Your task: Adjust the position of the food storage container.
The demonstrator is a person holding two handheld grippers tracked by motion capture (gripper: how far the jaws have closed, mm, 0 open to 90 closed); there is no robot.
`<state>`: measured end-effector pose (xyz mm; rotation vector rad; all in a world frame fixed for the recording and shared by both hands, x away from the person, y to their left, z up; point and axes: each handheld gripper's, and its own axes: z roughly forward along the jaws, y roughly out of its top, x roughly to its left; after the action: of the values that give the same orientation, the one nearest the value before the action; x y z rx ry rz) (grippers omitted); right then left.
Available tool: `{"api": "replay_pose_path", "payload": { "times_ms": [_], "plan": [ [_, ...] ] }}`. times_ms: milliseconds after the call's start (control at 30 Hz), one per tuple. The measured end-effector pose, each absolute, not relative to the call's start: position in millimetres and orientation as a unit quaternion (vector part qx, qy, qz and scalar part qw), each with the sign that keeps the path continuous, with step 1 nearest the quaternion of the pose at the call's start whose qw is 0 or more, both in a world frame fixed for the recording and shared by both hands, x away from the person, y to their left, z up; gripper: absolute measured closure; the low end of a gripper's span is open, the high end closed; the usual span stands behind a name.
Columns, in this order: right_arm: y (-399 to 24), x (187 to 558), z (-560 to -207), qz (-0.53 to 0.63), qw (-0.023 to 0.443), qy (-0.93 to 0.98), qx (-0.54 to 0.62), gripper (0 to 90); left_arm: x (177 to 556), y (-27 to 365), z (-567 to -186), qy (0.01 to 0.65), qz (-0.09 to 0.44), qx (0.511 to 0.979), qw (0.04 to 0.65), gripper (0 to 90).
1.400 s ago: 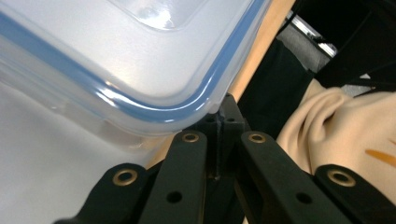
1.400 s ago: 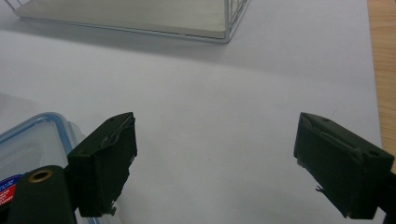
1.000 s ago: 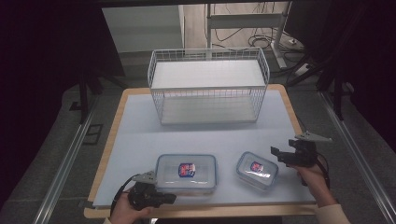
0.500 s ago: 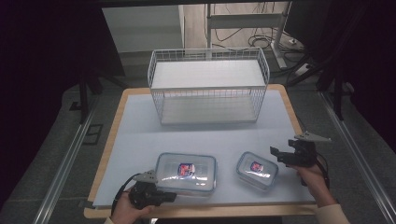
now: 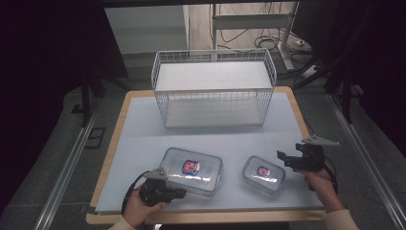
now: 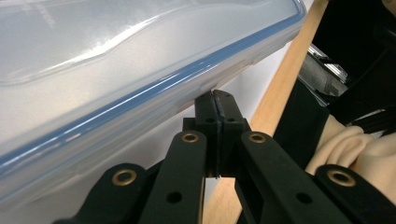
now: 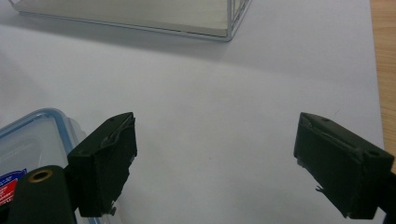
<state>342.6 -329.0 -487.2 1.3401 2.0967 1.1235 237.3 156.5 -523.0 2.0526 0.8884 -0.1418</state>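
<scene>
A large clear container (image 5: 191, 170) with a blue-edged lid and a red-blue label lies near the front of the table. My left gripper (image 5: 181, 192) is at its near left corner, jaws shut together, and in the left gripper view the gripper's tips (image 6: 217, 95) touch the underside of the large container's lid rim (image 6: 116, 70). I see nothing clearly pinched between the pads. A small container (image 5: 263, 173) of the same kind lies to the right. My right gripper (image 5: 283, 157) hovers just right of it, open and empty (image 7: 215, 154), with the small container's corner (image 7: 32, 144) beside its left jaw.
A white wire basket (image 5: 214, 88) stands at the back of the pale mat (image 5: 143, 143), and its corner (image 7: 187, 23) is ahead of the right gripper. The wooden table edge (image 6: 275, 102) runs close beside the left gripper. A person's sleeve (image 6: 355, 154) is near it.
My left gripper has crept slightly in toward the large container's near corner. The right gripper and both containers have stayed put.
</scene>
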Motion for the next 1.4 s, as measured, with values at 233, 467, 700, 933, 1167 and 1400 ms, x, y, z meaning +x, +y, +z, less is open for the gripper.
{"api": "replay_pose_path", "payload": {
  "times_ms": [233, 467, 700, 933, 1167, 1400],
  "plan": [
    [-329, 343, -488, 0.401, 0.205, 0.753, 0.479, 13.0, 248, 153, -522, 0.362, -0.047, 0.823, 0.436, 90.0],
    [-328, 343, -488, 0.401, 0.204, 0.754, 0.479, 13.1, 257, 151, -522, 0.368, -0.036, 0.821, 0.435, 90.0],
    [-329, 343, -488, 0.401, 0.204, 0.754, 0.479, 13.0, 268, 146, -521, 0.373, -0.03, 0.819, 0.435, 90.0],
    [-330, 343, -489, 0.4, 0.205, 0.754, 0.48, 13.0, 280, 139, -522, 0.375, -0.031, 0.817, 0.437, 90.0],
    [-330, 343, -489, 0.399, 0.204, 0.754, 0.48, 13.0, 285, 136, -521, 0.375, -0.027, 0.817, 0.437, 90.0],
    [-331, 343, -488, 0.4, 0.205, 0.753, 0.48, 13.0, 272, 123, -516, 0.357, -0.023, 0.827, 0.435, 90.0]
  ]
}}
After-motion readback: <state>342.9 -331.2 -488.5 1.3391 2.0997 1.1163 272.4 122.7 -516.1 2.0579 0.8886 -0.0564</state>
